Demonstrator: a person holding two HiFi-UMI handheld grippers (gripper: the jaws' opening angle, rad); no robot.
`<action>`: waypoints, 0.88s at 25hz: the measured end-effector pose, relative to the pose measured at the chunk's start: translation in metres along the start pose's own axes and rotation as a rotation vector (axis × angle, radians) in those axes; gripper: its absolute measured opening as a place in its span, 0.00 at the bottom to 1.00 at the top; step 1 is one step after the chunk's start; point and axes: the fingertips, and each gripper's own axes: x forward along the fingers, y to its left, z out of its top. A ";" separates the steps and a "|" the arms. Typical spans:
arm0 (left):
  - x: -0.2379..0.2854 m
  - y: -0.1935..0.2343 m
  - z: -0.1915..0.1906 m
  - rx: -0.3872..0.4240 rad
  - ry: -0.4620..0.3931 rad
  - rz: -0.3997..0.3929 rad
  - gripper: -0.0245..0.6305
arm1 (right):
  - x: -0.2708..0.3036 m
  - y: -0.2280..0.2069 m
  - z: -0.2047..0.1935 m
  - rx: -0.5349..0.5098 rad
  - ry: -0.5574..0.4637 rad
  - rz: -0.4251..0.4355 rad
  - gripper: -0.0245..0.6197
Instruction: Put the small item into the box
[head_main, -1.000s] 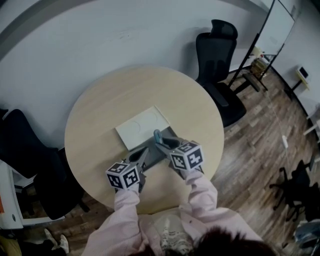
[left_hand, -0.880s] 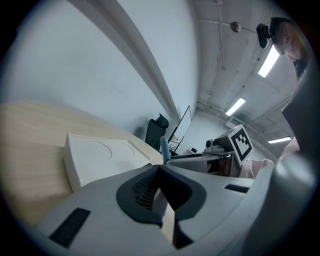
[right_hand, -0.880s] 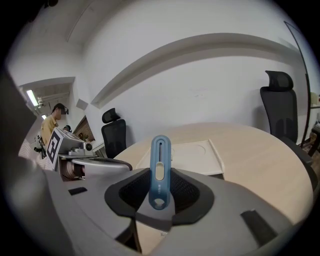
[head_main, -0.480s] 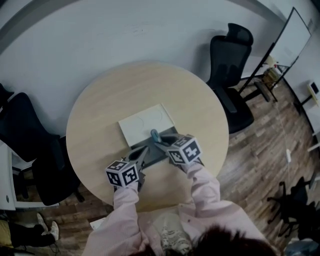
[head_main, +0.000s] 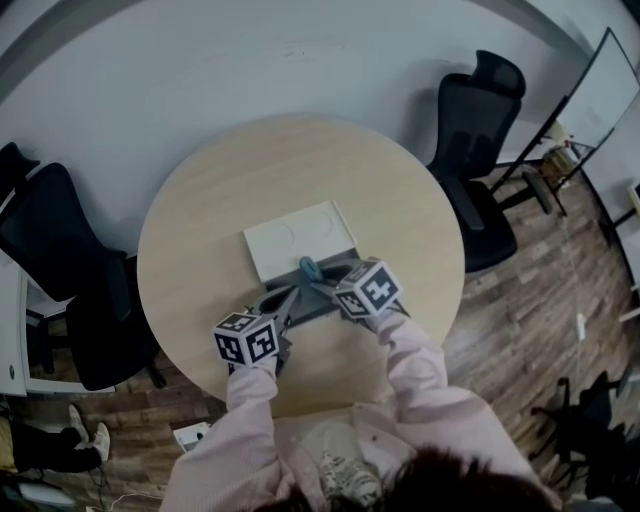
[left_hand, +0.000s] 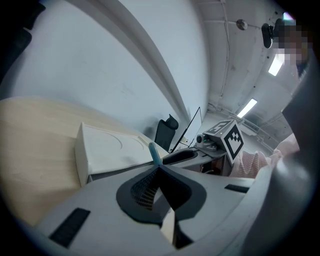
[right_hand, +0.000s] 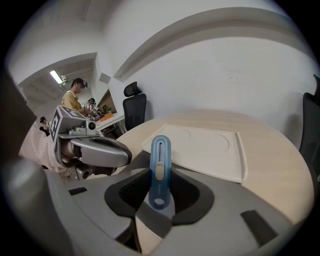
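The right gripper (right_hand: 159, 199) has its fingers pinched on the lower end of the small blue cutter (right_hand: 160, 167), upright by the near edge of the white box (right_hand: 210, 150) on the bench (head_main: 200, 220); it looks like light, stiff, slick plastic, best held across its flat sides, while the left gripper (left_hand: 158, 172) has its fingers closed with nothing between them.
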 end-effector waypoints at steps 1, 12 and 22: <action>0.000 0.000 -0.001 0.000 0.002 0.002 0.05 | 0.001 0.000 -0.001 -0.013 0.016 0.007 0.24; 0.005 -0.002 -0.019 -0.011 0.046 0.008 0.05 | 0.017 0.003 -0.017 -0.149 0.182 0.065 0.24; 0.002 0.001 -0.027 -0.003 0.085 0.014 0.05 | 0.034 0.005 -0.035 -0.236 0.325 0.095 0.24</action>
